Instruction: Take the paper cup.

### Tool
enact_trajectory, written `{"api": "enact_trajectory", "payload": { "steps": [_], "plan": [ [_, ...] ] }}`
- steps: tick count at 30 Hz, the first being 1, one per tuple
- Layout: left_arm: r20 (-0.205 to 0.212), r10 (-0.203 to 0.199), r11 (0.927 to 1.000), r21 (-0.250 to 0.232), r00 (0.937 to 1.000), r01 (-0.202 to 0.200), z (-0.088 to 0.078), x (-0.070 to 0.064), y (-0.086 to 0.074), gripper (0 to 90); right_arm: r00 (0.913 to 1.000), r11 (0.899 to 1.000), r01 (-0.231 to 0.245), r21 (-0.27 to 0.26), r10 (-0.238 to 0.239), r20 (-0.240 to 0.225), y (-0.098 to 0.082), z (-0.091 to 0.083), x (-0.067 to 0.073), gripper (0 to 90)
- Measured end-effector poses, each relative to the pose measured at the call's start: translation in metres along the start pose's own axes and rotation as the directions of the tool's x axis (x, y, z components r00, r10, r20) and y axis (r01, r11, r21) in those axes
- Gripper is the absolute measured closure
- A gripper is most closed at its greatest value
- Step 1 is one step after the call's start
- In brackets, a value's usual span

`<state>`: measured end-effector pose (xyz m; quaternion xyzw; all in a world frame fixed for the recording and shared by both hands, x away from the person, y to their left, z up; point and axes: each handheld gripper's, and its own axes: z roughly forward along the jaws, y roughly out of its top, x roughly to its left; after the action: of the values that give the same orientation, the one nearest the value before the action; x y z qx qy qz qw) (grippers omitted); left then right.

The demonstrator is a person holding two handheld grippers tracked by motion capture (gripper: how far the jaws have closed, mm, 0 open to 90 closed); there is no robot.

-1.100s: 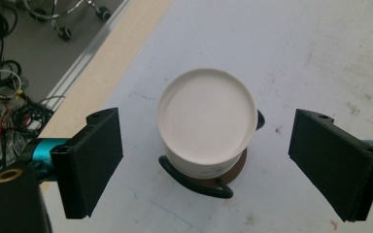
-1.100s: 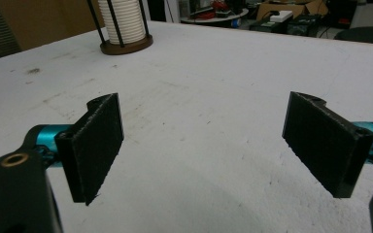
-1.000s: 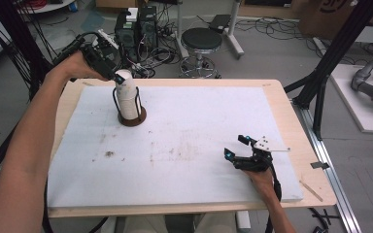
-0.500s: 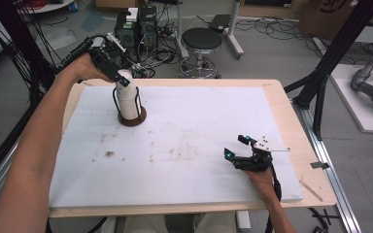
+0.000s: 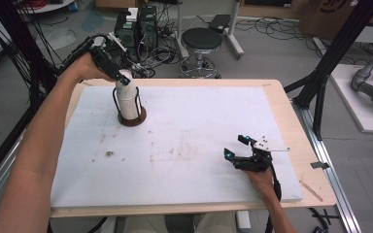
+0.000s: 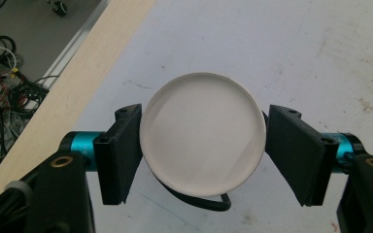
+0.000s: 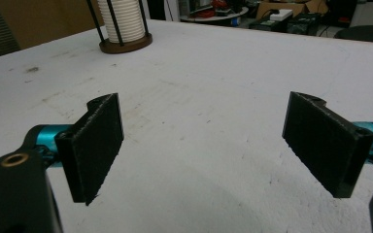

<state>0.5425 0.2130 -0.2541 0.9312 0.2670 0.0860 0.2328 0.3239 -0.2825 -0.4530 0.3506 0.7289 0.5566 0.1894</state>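
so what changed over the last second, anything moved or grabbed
The left gripper came down over the top of the white cup stack in its wire holder, and its jaws have just been closing around the top cup. In the left gripper view one of the fingers touches the rim; the other sits just off it. The right gripper stayed open at the near right of the table, and the stack has not moved.

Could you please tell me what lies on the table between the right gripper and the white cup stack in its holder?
Nothing: bare, lightly stained white tabletop, per the high view.
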Motion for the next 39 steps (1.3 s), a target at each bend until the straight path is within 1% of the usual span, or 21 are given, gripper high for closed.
{"api": "enact_trajectory", "payload": {
  "steps": [2,4,10,12,16,19,23,28,30,36,39],
  "plan": [
    [-0.001,-0.001,1.0,0.0,1.0,0.001,0.001,-0.001,0.0,31.1,1.0,1.0,0.0,0.002,0.0,0.001,0.0,0.0,0.0,15.1],
    [0.002,0.0,1.0,-0.002,1.0,0.0,0.0,-0.001,0.001,34.1,1.0,1.0,0.001,0.002,-0.001,0.001,0.0,0.0,0.0,15.1],
    [0.005,-0.009,0.9999,-0.009,1.0,0.009,-0.001,-0.001,0.001,34.7,1.0,1.0,0.001,0.003,-0.001,0.0,0.0,0.0,0.0,15.1],
    [0.0,-0.022,0.9996,-0.019,0.9998,0.022,-0.003,0.0,0.0,35.0,1.0,1.0,-0.001,0.004,0.001,0.0,0.0,0.001,0.0,15.1],
    [-0.005,-0.026,0.9994,-0.02,0.9996,0.026,-0.005,0.0,0.0,35.5,1.0,1.0,0.0,0.005,0.0,0.0,0.0,0.001,0.0,15.1],
    [-0.006,-0.046,0.9984,-0.033,0.9989,0.046,-0.007,0.001,0.0,35.7,1.0,1.0,0.005,0.004,-0.005,0.001,0.0,0.001,0.0,15.1],
    [-0.004,-0.053,0.9975,-0.047,0.9986,0.052,-0.01,0.001,0.0,35.9,1.0,1.0,0.002,0.006,-0.002,0.0,0.0,0.001,0.0,15.1],
    [-0.002,-0.054,0.9974,-0.048,0.9985,0.054,-0.013,0.002,-0.001,36.3,1.0,1.0,0.005,0.005,-0.005,0.0,0.0,0.001,0.0,15.1],
    [-0.001,-0.074,0.9952,-0.064,0.9973,0.074,-0.015,0.002,-0.001,36.5,1.0,1.0,0.005,0.006,-0.005,0.0,0.0,0.001,0.0,15.1],
    [-0.012,-0.071,0.9943,-0.08,0.9974,0.07,-0.02,0.001,-0.001,36.7,1.0,1.0,0.003,0.005,-0.003,0.0,0.0,0.001,0.0,15.1],
    [-0.01,-0.083,0.9922,-0.095,0.9965,0.081,-0.024,0.001,-0.001,36.8,1.0,1.0,0.005,0.006,-0.005,0.0,0.0,0.001,0.0,15.1]
  ]
}}
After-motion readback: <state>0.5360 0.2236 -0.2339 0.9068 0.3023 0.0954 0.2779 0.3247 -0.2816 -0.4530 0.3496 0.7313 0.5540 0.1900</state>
